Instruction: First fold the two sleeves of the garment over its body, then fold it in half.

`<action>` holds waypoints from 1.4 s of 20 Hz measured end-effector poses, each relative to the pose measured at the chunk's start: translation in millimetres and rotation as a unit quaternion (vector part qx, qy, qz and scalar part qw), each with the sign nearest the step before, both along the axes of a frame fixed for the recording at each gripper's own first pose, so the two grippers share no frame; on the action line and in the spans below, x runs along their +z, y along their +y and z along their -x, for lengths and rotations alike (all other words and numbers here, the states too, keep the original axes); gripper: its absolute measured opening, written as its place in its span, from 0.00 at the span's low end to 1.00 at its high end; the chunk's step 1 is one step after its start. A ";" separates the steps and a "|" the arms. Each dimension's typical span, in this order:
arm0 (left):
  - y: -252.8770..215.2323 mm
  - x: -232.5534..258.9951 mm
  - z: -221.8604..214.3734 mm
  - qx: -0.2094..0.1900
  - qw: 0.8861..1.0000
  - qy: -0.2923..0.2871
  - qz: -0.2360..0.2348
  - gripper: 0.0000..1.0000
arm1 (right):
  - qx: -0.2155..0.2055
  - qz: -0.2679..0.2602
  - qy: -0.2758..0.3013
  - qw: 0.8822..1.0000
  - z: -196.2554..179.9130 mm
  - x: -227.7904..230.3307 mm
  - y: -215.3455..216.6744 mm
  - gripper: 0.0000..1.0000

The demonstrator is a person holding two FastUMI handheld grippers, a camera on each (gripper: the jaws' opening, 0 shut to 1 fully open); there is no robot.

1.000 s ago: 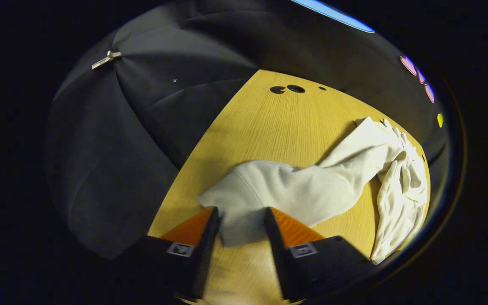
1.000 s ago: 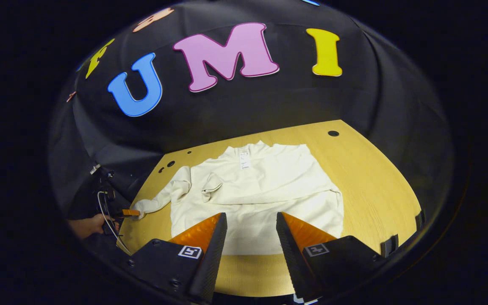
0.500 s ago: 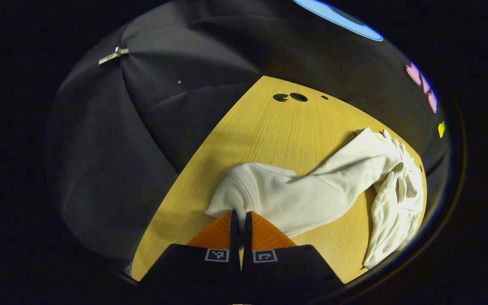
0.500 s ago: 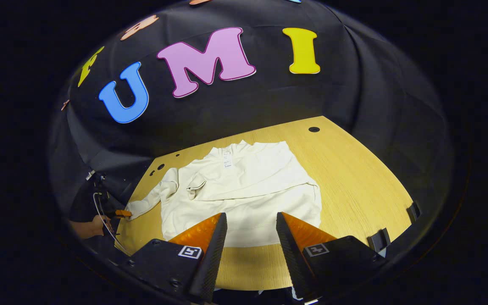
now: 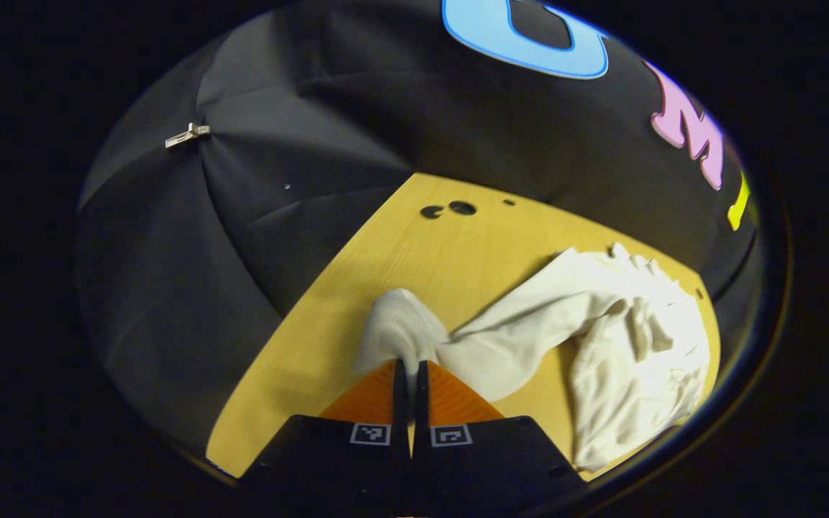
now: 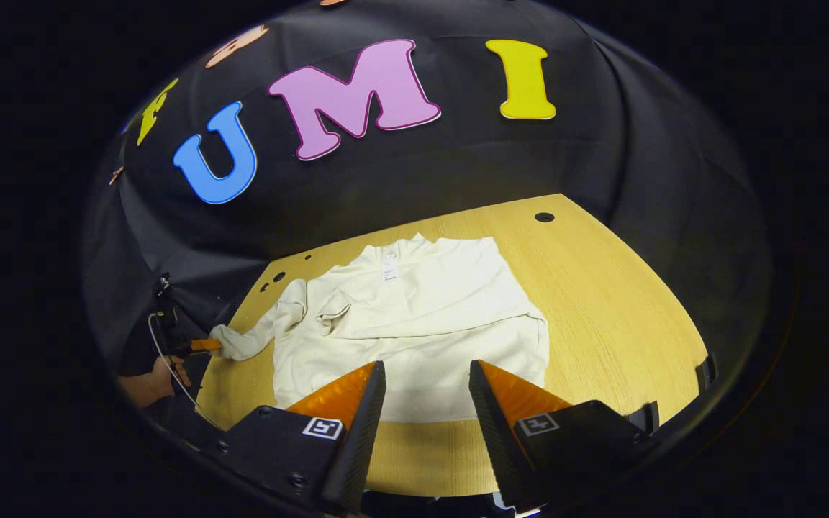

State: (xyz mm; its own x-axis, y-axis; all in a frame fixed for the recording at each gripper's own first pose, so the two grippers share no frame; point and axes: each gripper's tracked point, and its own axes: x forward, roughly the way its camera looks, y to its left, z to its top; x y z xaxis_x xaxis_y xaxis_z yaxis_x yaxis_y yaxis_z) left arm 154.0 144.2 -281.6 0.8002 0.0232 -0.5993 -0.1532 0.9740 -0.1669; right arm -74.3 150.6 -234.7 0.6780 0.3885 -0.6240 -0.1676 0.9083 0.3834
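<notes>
Left hand-held gripper (image 5: pixel 409 368): fingers pressed together on the cuff (image 5: pixel 400 334) of the left sleeve (image 5: pixel 515 338); the cuff bunches up between them, which looks like a firm pinch made so the sleeve can be carried over the body.
Left sleeve: runs from the cuff back to the garment (image 6: pixel 414 324), partly off the worktop (image 5: pixel 450 252), apparently so it can swing rather than drag.
Right hand-held gripper (image 6: pixel 427 378): jaws wide apart and holding nothing, hovering near the garment's hem, probably waiting for its turn.
Garment: lies flat on the worktop, collar away from the right hand-held gripper, hem towards it.
Right sleeve (image 6: pixel 450 316): appears already laid across the body, its edge making a crease across the chest.
Step in hand: judged to be the second sleeve fold; the fold in half is not yet done.
Risk: the cuff may slip from the pinch, or the pull may shift the body.
</notes>
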 end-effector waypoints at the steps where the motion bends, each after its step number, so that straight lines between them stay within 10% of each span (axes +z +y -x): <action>1: -13.5 10.6 -0.8 -0.010 1.000 -0.013 0.014 0.06 | 0.001 -0.002 0.001 1.000 -4.7 0.0 0.1 0.72; 15: -258.5 123.5 -28.3 -0.195 0.974 -0.106 0.050 0.06 | -0.019 -0.017 0.011 1.000 -17.7 -18.1 -48.2 0.72; 28: -487.8 67.5 -2.1 -0.351 0.934 -0.057 0.024 0.06 | -0.040 -0.015 0.035 0.998 -23.6 -53.0 -108.8 0.72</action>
